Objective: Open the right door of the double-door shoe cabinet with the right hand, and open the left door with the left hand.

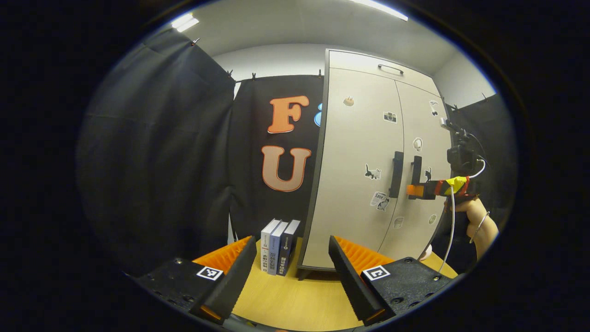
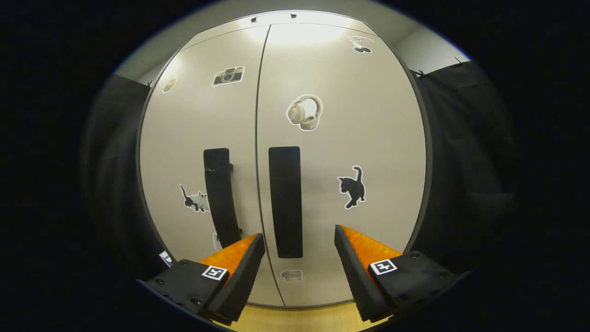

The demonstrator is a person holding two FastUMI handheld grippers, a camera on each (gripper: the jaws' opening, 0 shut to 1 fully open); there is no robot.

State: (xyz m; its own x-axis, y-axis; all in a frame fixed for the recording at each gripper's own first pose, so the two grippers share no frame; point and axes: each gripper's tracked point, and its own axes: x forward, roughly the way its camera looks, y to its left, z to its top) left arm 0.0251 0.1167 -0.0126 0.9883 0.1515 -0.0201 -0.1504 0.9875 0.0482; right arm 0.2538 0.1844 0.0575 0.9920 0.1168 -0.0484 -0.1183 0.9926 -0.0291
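The pale double-door shoe cabinet (image 1: 355, 152) stands on the table with both doors closed. Its two dark vertical handles sit side by side at the centre seam. In the right gripper view the right door handle (image 2: 285, 201) is close ahead. My right gripper (image 2: 298, 235) is open, its fingers either side of the handle's lower end without touching it. The left door handle (image 2: 220, 198) is just to the left. In the left gripper view my left gripper (image 1: 292, 242) is open and empty, well back from the cabinet. There the right gripper (image 1: 411, 190), held by a hand (image 1: 477, 221), reaches the right door handle (image 1: 416, 170).
Three books (image 1: 279, 246) stand upright on the wooden table (image 1: 295, 299) just left of the cabinet's foot. Black cloth hangs behind and to both sides. Stickers dot the doors, and a drawer with a handle (image 1: 391, 69) tops the cabinet.
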